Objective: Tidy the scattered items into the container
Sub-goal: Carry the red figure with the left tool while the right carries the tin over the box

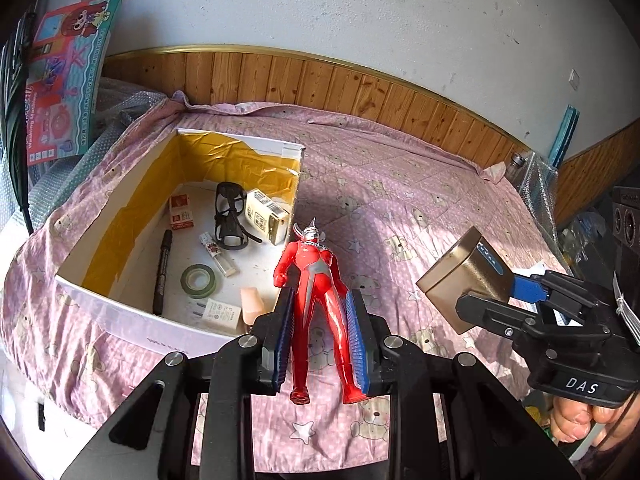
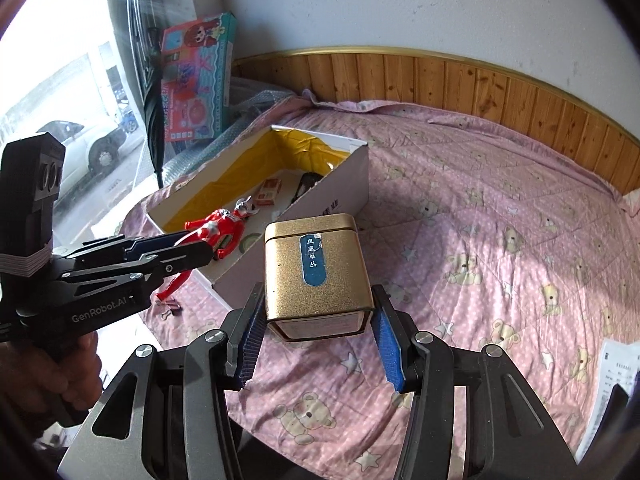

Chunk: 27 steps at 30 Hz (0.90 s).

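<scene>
Pink teddy-bear-print quilt (image 2: 500, 208) covers the bed. Knotty wood wainscot with brass trim (image 1: 340, 84) under a scuffed white plaster wall (image 1: 360, 8). Bright daylit window (image 2: 60, 92) on the left.

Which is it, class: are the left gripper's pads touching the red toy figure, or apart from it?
Touching. In the left wrist view, both blue pads of the left gripper press against the legs of the red toy figure, with no gap either side.
</scene>
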Tool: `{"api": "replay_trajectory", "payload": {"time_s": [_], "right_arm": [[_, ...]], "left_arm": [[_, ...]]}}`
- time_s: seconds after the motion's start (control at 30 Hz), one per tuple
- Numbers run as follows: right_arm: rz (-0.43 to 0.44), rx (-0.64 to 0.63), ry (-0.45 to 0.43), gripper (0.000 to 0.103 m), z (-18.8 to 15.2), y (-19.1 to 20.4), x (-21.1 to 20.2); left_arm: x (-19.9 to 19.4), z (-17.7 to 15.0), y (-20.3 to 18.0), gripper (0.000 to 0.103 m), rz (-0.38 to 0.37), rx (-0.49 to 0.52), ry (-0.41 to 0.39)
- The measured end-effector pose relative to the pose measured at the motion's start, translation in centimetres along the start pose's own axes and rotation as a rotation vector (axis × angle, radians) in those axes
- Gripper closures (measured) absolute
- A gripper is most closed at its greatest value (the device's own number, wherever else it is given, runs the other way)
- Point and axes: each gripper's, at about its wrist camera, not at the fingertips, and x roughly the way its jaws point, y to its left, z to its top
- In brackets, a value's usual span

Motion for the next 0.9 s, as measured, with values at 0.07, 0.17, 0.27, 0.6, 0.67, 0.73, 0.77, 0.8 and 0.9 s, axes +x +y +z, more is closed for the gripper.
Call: {"api": "replay_trajectory", "payload": {"time_s": [0.07,0.17,0.27,0.6,0.67,0.73,0.77,0.8,0.9], "right_arm": [[0.004,-0.028,-0.008,0.051,1.0,0.8,0.1],[0.015,-0.074,-0.023,0.051,2.5,2.2,0.3],[0.035,-0.111,-0.031,0.051,4.0,3.4,0.6],[0.089,-0.224,-0.024,0.051,7.5,6.5,2.9],[0.102,-0.238,-0.015,0.051,8.0,6.8,3.5],[0.116,-0.252,-0.003,0.051,8.5,7.1,4.2],[0.122,-0.259,0.003,0.051,8.7,7.2,4.5],[0.127,-0.264,0.011,0.051,8.9,7.3,5.0],[0.158,-0.266,0.043,0.051,9.4,7.5,6.4]], "left_arm": [[-0.1,0.4,0.8,0.076,0.024,-0.005,-0.002],[-0.3,1.0,2.2,0.076,0.055,-0.004,-0.006],[-0.7,1.6,3.3,0.076,0.084,0.001,-0.013],[-0.6,3.2,6.5,0.076,0.154,0.027,0.000],[-0.5,3.5,7.2,0.076,0.167,0.035,0.009],[-0.3,3.7,7.8,0.076,0.186,0.047,0.018],[-0.2,3.8,8.1,0.076,0.194,0.052,0.024],[-0.1,4.0,8.5,0.076,0.201,0.057,0.031],[0.5,4.0,9.2,0.076,0.216,0.072,0.058]]}}
